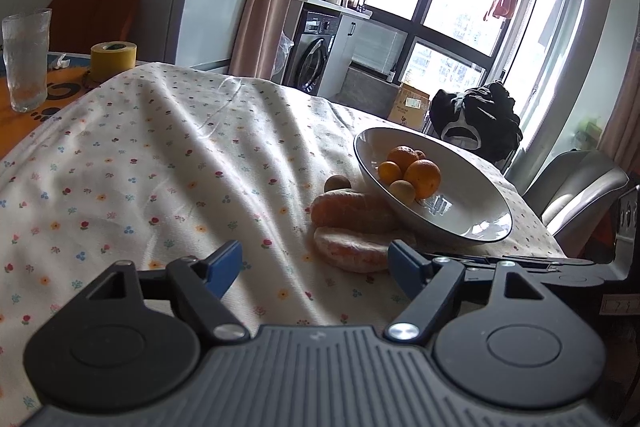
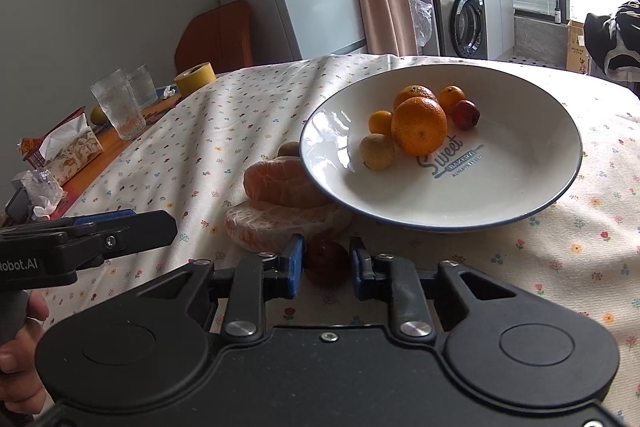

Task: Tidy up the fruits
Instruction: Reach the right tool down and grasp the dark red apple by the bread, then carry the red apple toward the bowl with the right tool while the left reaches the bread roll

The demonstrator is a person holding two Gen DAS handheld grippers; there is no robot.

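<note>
The right gripper (image 2: 325,263) brackets a dark red fruit (image 2: 326,261) on the cloth (image 2: 224,115) just before the bowl's (image 2: 440,187) near rim, its pads beside the skin but whether they press I cannot tell, likely so it can be lifted in with the oranges (image 2: 418,125). The left gripper (image 1: 316,263) hangs wide apart and empty, near the peeled halves (image 1: 352,227) wedged under the bowl's left rim, which tip it, probably next to go
</note>
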